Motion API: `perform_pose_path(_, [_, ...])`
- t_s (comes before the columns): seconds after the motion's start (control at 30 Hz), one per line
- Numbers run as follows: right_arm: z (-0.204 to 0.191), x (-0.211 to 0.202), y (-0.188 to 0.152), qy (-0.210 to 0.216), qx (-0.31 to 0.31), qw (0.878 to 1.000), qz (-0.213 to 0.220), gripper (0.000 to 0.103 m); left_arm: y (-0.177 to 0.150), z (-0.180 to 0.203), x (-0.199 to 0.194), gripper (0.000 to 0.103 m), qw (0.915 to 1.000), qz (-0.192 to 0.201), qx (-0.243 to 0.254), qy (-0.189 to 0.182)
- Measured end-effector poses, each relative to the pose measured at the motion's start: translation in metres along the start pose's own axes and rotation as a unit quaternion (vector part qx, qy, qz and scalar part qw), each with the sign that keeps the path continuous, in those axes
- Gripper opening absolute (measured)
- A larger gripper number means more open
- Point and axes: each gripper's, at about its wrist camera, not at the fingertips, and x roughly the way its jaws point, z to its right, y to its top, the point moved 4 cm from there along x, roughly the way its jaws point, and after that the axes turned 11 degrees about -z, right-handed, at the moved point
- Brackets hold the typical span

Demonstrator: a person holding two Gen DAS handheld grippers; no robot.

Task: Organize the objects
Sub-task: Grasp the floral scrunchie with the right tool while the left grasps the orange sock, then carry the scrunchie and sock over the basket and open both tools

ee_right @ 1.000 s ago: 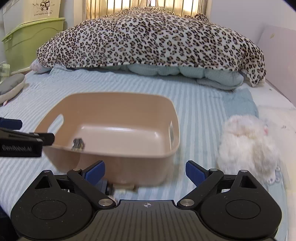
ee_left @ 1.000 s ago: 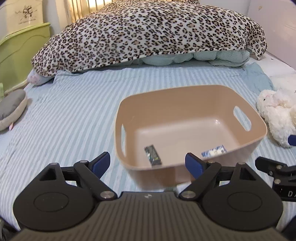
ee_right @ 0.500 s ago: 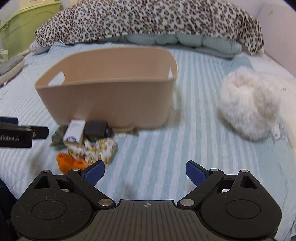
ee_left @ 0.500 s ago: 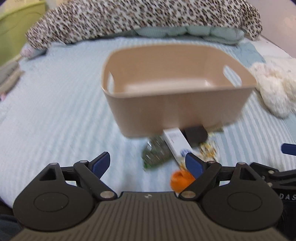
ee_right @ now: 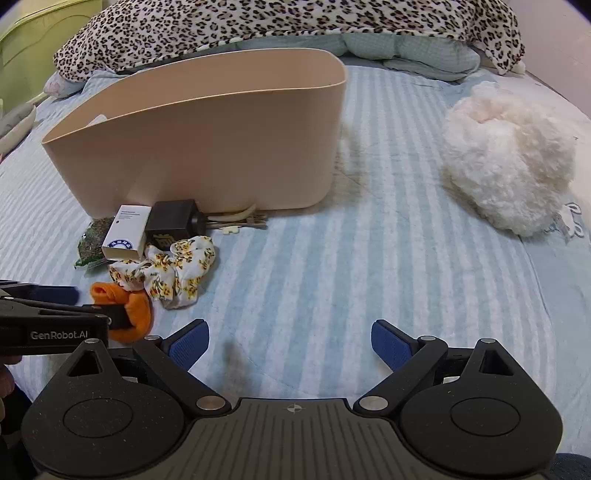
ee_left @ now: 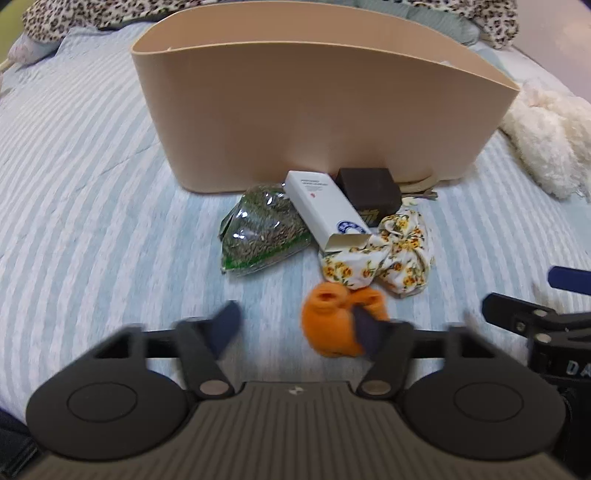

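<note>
In my left wrist view the beige bin (ee_left: 325, 110) fills the upper middle of the frame, its near wall standing on the striped bedspread (ee_left: 92, 206). Tight against the foot of that wall sits a cluster: a green seed packet (ee_left: 258, 229), a white carton (ee_left: 325, 206) lying across it, a dark box (ee_left: 369, 184) touching the wall, and a floral cloth (ee_left: 391, 254) just below them. Lowest in the cluster, centre-right, is an orange cloth (ee_left: 328, 321). My left gripper (ee_left: 299, 328) is blurred (motion smear), fingers spread apart, and the right one overlaps the orange cloth; I cannot tell whether it touches.

In the right wrist view my right gripper (ee_right: 290, 343) is released, its blue pads (ee_right: 391, 345) wide apart over bare bedspread at the lower centre. The open room lies there and through the middle right, up to the white plush toy (ee_right: 506, 170) at the right edge. The bin's rounded corner ends at upper centre, leaving a clear lane between it and the toy. A leopard blanket (ee_right: 280, 22) closes off the top edge.
</note>
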Motion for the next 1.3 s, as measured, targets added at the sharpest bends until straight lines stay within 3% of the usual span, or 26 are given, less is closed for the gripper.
perform_pose_path(0.03, [-0.001, 0.001, 0.002, 0.002, -0.002, 1.0, 0.0, 0.096, 0.0, -0.002, -0.001, 0.038, 1.0, -0.001, -0.001, -0.001])
perform_pose_path(0.07, [-0.003, 0.002, 0.003, 0.005, -0.003, 1.0, 0.001, 0.096, 0.0, -0.004, -0.003, 0.018, 1.0, -0.002, -0.003, -0.003])
perform_pose_path(0.1, [-0.006, 0.003, 0.004, 0.007, -0.005, 1.0, 0.001, 0.096, -0.001, -0.007, -0.004, 0.01, 1.0, -0.004, -0.006, -0.005])
perform_pose_path(0.47, [-0.046, 0.019, 0.02, 0.044, -0.039, 0.998, -0.002, 0.095, 0.002, -0.037, -0.014, 0.008, 0.9995, -0.007, -0.031, 0.001])
perform_pose_path(0.67, [-0.064, 0.034, 0.027, 0.056, -0.055, 0.997, -0.009, 0.078, 0.004, -0.039, -0.008, 0.008, 0.9992, -0.008, -0.038, -0.009])
perform_pose_path(0.8, [-0.069, 0.036, 0.028, 0.047, -0.065, 0.997, 0.0, 0.05, 0.004, -0.042, -0.012, 0.007, 0.9991, -0.008, -0.039, -0.017])
perform_pose_path(0.9, [-0.067, 0.032, 0.027, 0.041, -0.071, 0.997, 0.01, 0.014, 0.003, -0.038, -0.02, 0.007, 0.9995, -0.002, -0.029, -0.015])
perform_pose_path(1.0, [-0.061, 0.025, 0.025, 0.053, -0.059, 0.997, 0.009, 0.01, 0.002, -0.034, -0.032, 0.007, 0.9997, 0.01, -0.018, -0.014])
perform_pose_path(1.3, [-0.035, -0.013, 0.019, 0.057, -0.03, 0.997, 0.032, 0.01, 0.004, -0.028, -0.07, 0.007, 0.9983, 0.053, -0.013, -0.019])
